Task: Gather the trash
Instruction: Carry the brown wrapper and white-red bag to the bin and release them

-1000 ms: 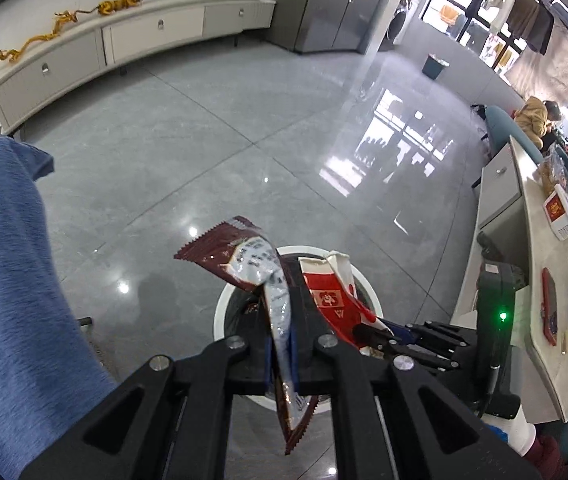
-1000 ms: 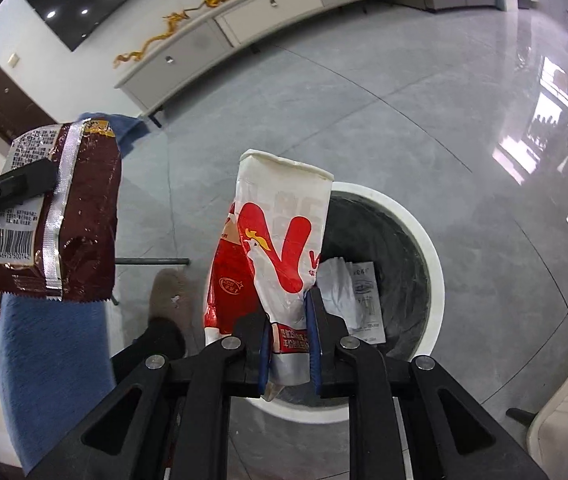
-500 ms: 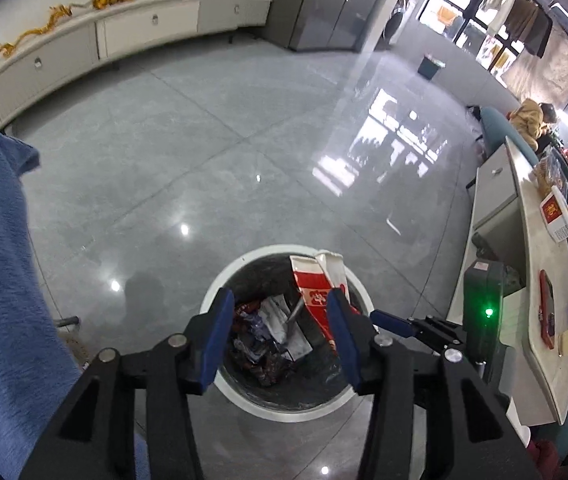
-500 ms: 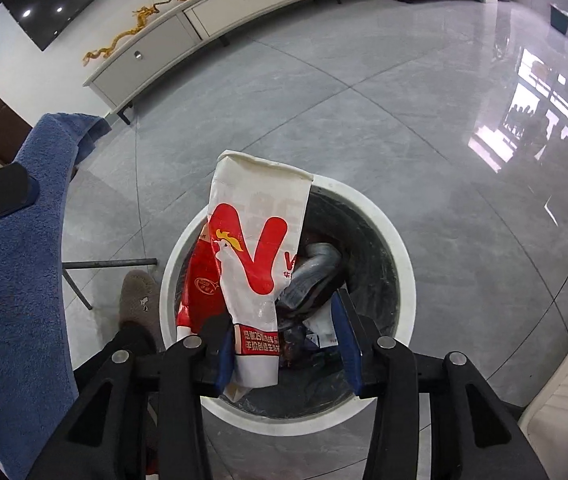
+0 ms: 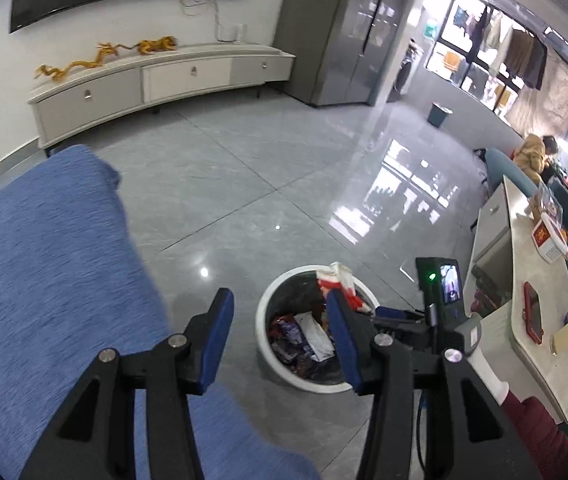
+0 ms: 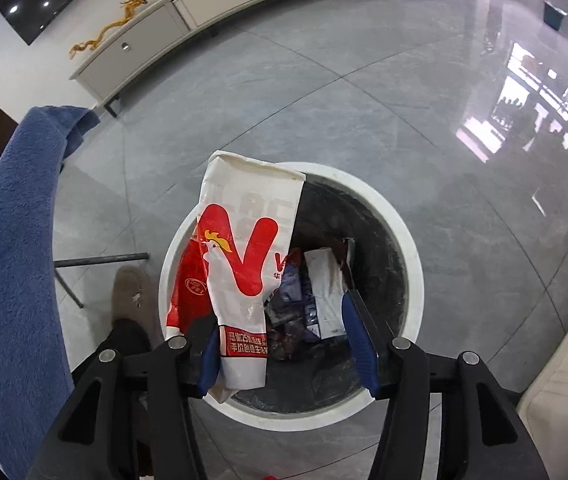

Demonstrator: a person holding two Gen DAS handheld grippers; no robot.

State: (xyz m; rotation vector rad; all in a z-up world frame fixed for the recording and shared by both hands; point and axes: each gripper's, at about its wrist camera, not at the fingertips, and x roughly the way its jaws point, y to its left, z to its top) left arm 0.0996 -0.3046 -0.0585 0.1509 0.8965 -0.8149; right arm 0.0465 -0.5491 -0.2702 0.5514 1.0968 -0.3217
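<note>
Right claw [image 6: 284, 344] hangs directly over the white bin [image 6: 412, 264], its jaws opening around the red-and-white paper bag [image 6: 243, 264], which leans against the left pad with clear space to the right pad, so nothing grips it. Left claw [image 5: 279, 336] sits half open and empty, off to the side of the bin above the blue cloth [image 5: 43, 260]. Inside the bin lie crumpled wrappers [image 6: 316, 296]. I judge the tall bag could catch on the bin's rim and tip out onto the grey floor [image 6: 324, 100]. Only the left view shows the side table [image 5: 540, 320] beside the bin; only the right view shows a slipper [image 6: 129, 296].
</note>
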